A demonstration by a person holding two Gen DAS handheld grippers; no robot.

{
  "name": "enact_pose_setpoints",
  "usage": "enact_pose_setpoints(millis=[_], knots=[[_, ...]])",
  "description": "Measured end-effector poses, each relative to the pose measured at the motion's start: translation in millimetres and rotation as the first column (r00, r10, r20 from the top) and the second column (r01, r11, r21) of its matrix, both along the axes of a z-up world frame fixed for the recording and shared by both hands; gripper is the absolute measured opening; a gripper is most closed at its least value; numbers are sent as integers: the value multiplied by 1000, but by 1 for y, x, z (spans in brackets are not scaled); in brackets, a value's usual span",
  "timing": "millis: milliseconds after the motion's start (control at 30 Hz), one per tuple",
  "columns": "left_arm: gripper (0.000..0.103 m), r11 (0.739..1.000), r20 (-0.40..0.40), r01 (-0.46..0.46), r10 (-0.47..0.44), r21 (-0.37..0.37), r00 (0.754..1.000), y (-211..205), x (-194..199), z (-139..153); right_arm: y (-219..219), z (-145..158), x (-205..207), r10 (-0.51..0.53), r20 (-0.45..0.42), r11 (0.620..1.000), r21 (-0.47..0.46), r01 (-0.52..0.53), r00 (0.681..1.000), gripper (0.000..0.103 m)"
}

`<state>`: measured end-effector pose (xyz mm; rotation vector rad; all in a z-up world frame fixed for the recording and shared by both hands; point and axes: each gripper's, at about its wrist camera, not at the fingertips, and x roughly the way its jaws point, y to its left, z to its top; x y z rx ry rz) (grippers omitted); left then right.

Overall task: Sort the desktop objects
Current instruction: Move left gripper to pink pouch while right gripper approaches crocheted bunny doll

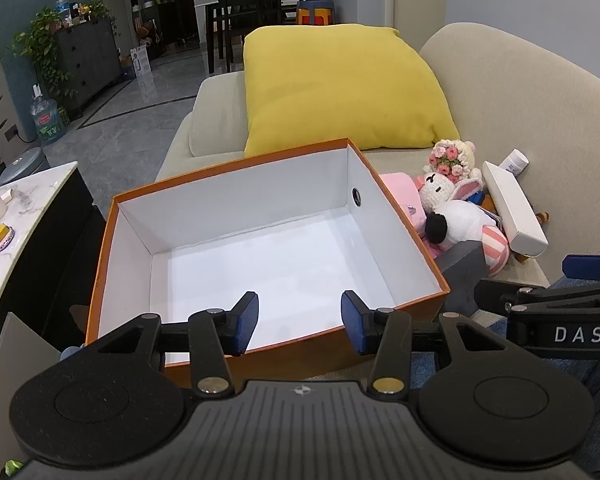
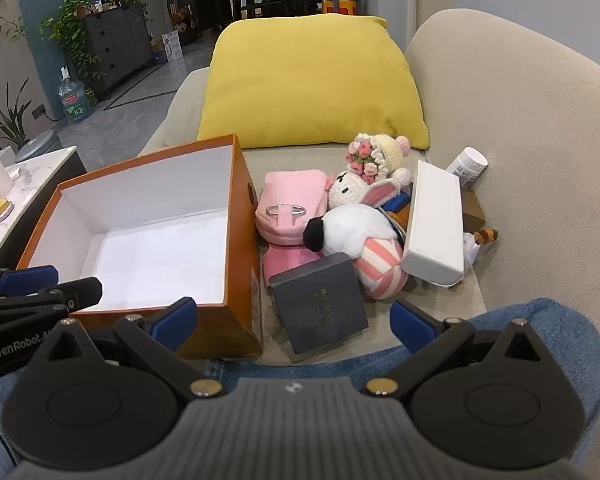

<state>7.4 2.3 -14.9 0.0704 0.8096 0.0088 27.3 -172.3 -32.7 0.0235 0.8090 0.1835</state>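
An empty orange box (image 1: pixel 112 240) (image 2: pixel 242 240) with a white inside sits on the beige sofa seat. My left gripper (image 1: pixel 299 323) hovers open above its near edge, nothing between the pads. To the right of the box lies a pile: a dark grey box (image 2: pixel 320 300), a pink pouch (image 2: pixel 290 206), a crocheted bunny (image 2: pixel 374 176) (image 1: pixel 452 176), a white plush (image 2: pixel 356 228) (image 1: pixel 460 224) with a pink-striped body, a long white box (image 2: pixel 434 220) (image 1: pixel 514 208) and a white bottle (image 2: pixel 468 164). My right gripper (image 2: pixel 294 322) stands wide open just before the grey box, touching nothing.
A yellow cushion (image 2: pixel 312 80) leans against the sofa back (image 2: pixel 520 128) behind the pile. A marble-topped table (image 1: pixel 24 208) with small items stands at the left. A person's jeans-clad leg (image 2: pixel 540 332) lies under my right gripper. Grey floor and a dining set lie beyond.
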Motion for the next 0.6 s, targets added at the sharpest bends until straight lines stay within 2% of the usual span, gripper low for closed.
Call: enact_pose_setpoints(millis=[100, 400, 600], knots=[[58, 1000, 10, 5, -5, -9, 1000, 0, -1, 0, 1, 0, 1, 4, -1, 1000, -2, -4, 1000, 102], [58, 1000, -3, 31, -31, -6, 1000, -5, 1, 0, -1, -2, 3, 6, -12, 1000, -2, -6, 1000, 102], [58, 992, -25, 115, -116, -50, 993, -10, 7, 0, -17, -2, 7, 1, -22, 1000, -6, -1, 1000, 102]])
